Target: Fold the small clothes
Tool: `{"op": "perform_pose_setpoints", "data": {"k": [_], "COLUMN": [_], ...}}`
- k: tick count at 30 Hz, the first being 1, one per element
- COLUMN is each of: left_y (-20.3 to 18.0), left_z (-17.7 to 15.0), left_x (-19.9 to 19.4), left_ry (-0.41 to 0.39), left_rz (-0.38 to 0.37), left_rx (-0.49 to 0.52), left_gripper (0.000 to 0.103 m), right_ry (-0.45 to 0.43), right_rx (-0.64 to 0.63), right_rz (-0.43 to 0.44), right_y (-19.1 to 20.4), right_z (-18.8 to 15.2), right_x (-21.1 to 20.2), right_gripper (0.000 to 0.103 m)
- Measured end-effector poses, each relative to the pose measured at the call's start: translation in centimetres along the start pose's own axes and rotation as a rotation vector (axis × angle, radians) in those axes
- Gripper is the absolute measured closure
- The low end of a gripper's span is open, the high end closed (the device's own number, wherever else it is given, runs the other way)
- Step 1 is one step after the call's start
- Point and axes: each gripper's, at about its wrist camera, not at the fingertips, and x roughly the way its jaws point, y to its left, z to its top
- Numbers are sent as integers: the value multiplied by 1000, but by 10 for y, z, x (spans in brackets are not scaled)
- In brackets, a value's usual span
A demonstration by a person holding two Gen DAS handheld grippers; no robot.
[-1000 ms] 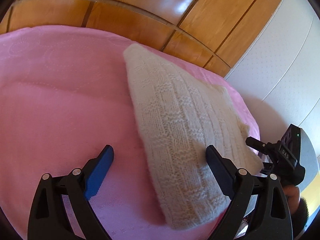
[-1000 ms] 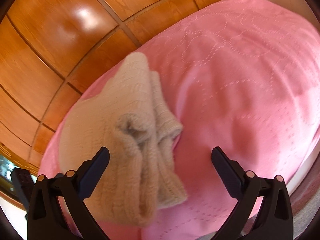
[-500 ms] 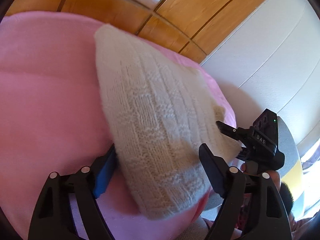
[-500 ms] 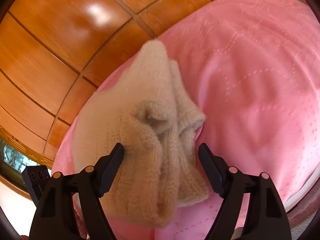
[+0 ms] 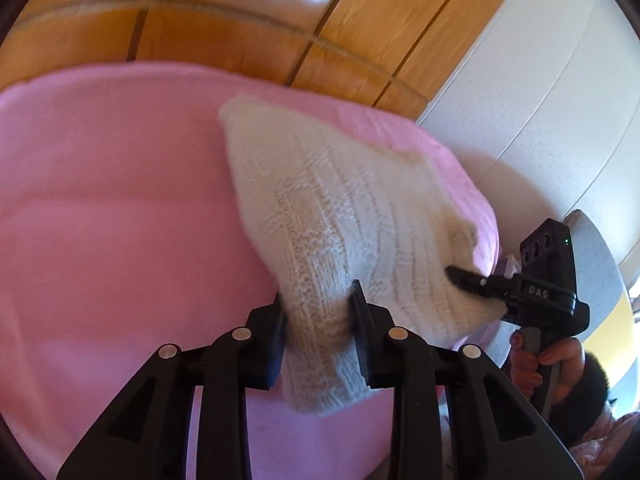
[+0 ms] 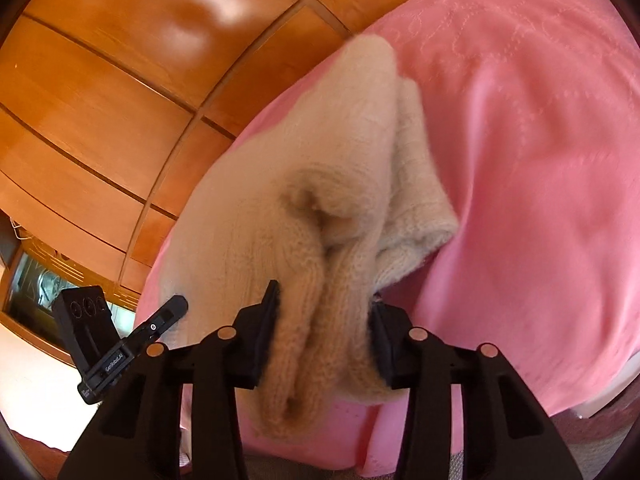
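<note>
Cream knitted garment [image 5: 344, 216] lay on the pink bedspread [image 5: 100, 220], its near edge pinched by both the left gripper [image 5: 318, 320] and right gripper [image 6: 324, 320], apparently to lift that end over for a fold.

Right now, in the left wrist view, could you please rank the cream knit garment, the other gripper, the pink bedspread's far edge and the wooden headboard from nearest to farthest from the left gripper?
1. cream knit garment: pinched in the left gripper.
2. right gripper: to the right, clamped on the garment's other end.
3. pink bedspread far edge: beyond the garment.
4. wooden headboard: behind the bed, across the top.
</note>
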Motion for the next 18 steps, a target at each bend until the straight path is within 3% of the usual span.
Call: {"op": "perform_pose_setpoints", "data": {"k": [1,2,4,7,13,16,18], "left_y": [4,6,4,4,20,22,15], "left_z": [-2,-3,0,8,22,28,30], "left_x": [0,-1,1,9,35,45,48], "left_ry": [-2,-11,-31,-20,49,64,80], "left_rz": [1,10,35,48,-77,-101,-102], "left_rx": [-22,-34,-34,-26,-183,-218,-196], "left_gripper": [58,41,30,26,11,9,10], "right_ry": [-5,-13,-35,-70,-102,-112,-122], "right_rx": [16,55,126,138,142,129,128], "right_rz": [4,15,63,54,32,2,-12], "right_y": [-4,-12,-22,-25,-22,-17,-13], "right_z": [-1,-1,0,5,20,28,33], "right_x": [1,2,0,-4,4,11,16], "right_gripper": [44,43,42,37,25,25,31]}}
